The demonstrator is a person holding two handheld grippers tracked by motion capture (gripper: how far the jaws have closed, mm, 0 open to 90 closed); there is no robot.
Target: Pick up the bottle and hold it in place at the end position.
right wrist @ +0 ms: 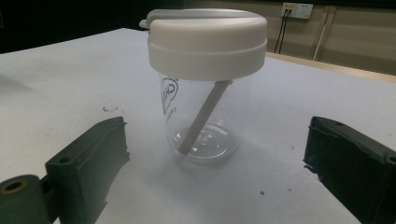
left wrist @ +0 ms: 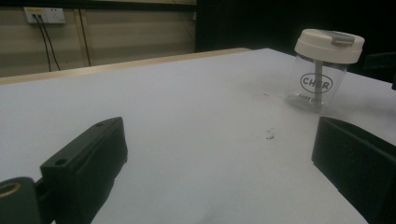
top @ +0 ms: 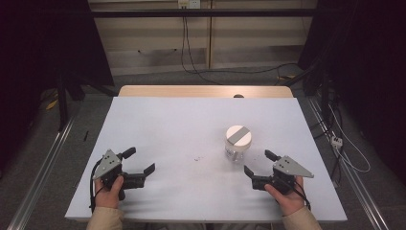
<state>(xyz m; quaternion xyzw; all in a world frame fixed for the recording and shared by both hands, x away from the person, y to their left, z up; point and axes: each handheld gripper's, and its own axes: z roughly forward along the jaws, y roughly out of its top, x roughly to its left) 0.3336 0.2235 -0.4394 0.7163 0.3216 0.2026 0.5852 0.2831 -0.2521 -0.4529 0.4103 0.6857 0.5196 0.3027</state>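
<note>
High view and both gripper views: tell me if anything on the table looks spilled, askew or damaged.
Little stands out. The clear cup stands upright with its white lid seated level; the straw inside leans. A few small dark specks mark the white tabletop left of the cup. Both grippers are open, clear of it.

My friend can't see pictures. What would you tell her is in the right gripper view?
A clear cup with a white lid stands upright on a white table, a pale straw leaning inside it. The right gripper faces it with its two black jaws wide open, one at each bottom corner, not touching the cup.
</note>
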